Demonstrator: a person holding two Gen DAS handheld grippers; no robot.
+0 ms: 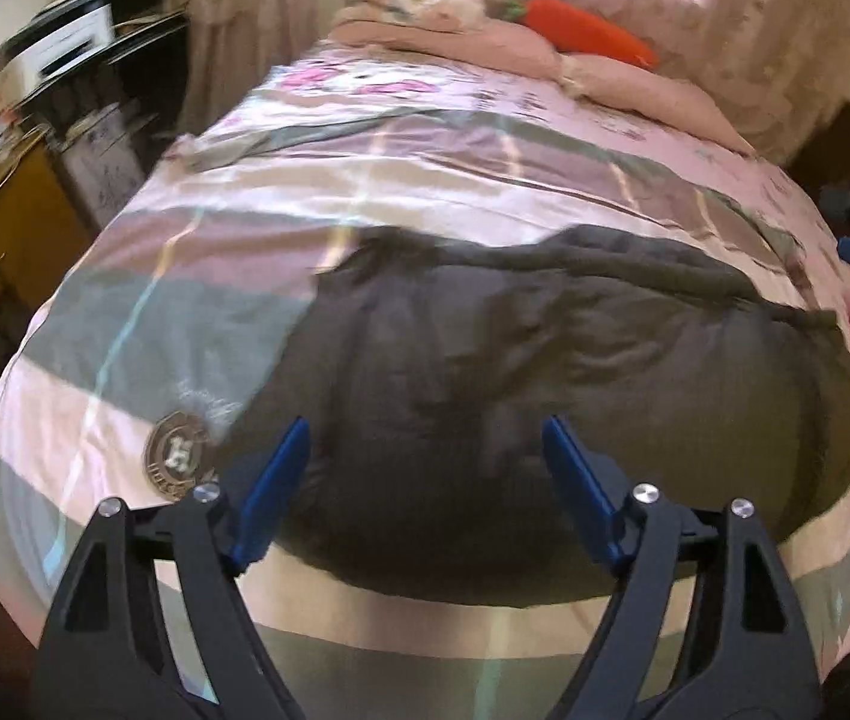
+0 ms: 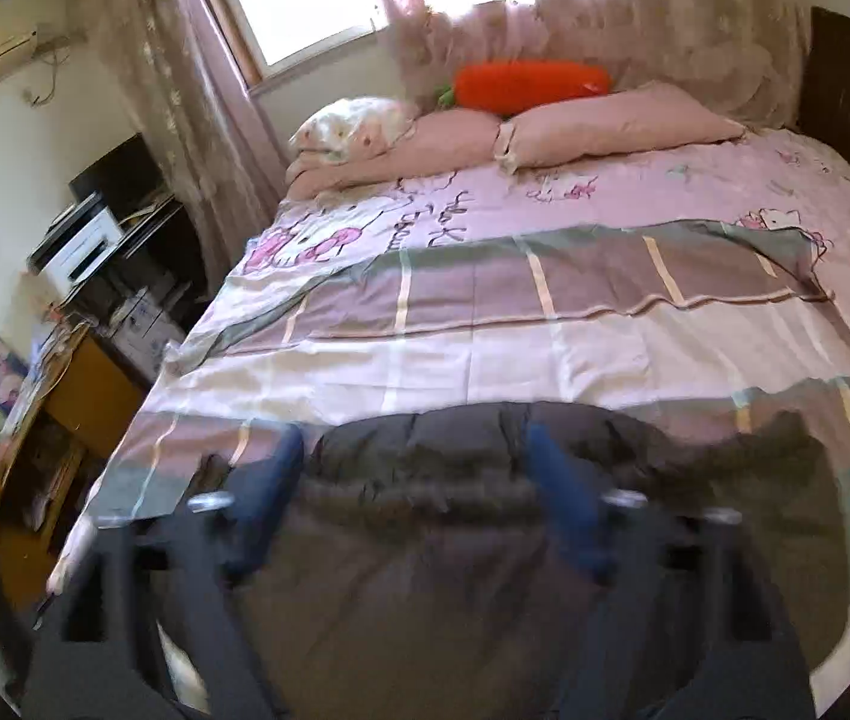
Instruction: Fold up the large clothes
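A dark grey, soft, rumpled garment [image 1: 545,372] lies spread across the near end of a pink-and-grey striped bedspread [image 1: 365,180]. The left gripper [image 1: 425,480] and right gripper [image 2: 413,480] hover above it, jaws wide, empty. Limp, light cloth: best pinched at an edge or corner.

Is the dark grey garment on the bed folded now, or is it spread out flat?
Cannot tell for sure. The dark grey garment lies on the bed as one wide, wrinkled patch with a bunched far edge; no sleeves show, and neither tool holds it.
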